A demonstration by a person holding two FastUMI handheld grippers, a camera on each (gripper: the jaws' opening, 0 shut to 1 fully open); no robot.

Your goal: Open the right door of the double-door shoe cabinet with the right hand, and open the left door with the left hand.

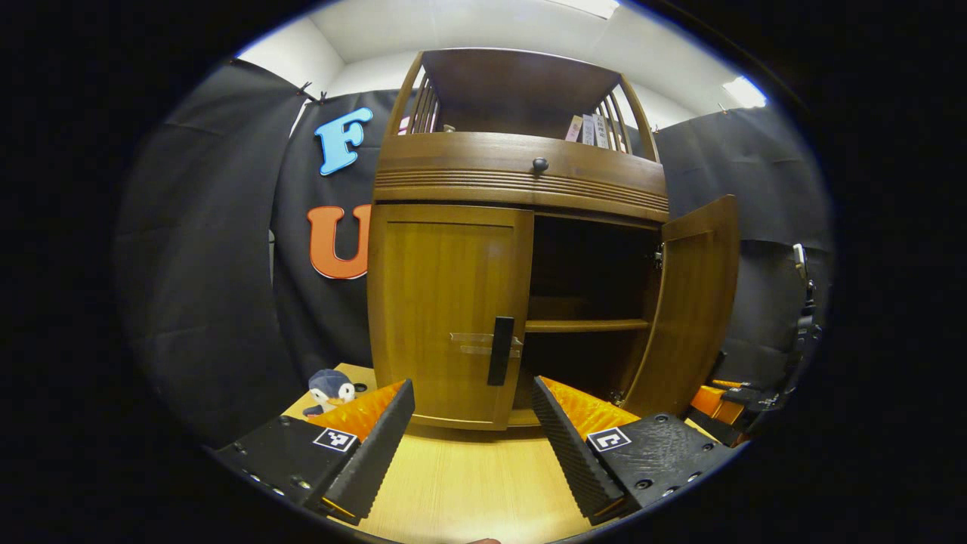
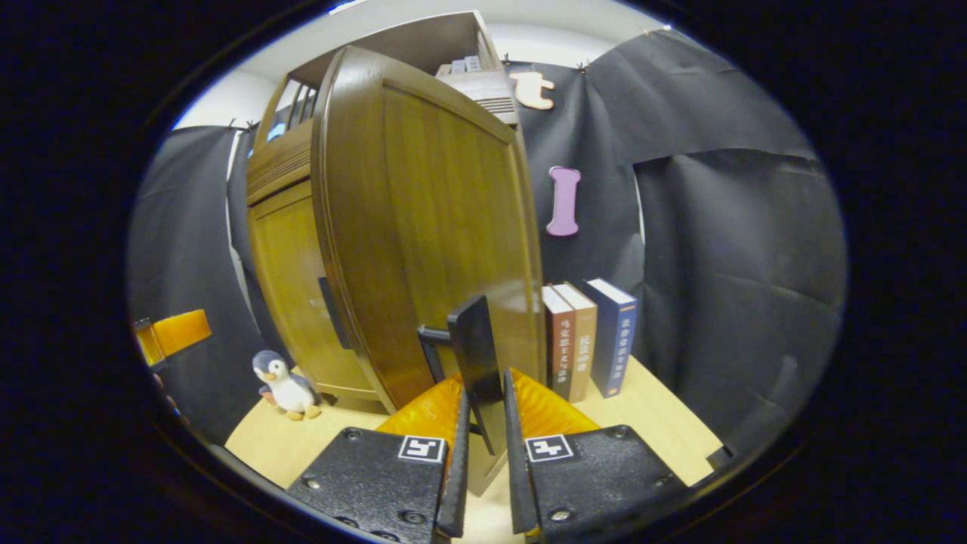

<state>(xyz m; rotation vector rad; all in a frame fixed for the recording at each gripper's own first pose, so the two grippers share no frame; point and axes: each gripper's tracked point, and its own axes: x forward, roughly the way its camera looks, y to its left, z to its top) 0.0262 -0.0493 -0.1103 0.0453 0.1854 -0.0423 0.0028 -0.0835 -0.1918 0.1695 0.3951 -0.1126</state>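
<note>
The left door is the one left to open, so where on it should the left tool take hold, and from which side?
Grip the dark upright handle at the closed left door's inner edge, coming straight from the front. It is a narrow vertical bar standing off the panel, so the open left tool, already facing it, can probably slide one finger down each side and close across its width.

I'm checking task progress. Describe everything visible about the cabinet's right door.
The brown wooden right door stands swung open, hinged at the cabinet's right edge and upright on the light wooden tabletop. Its face is glossy, with a recessed panel. The right gripper is closed on its dark vertical bar handle, both fingers pressing. Three upright books stand behind it.
</note>
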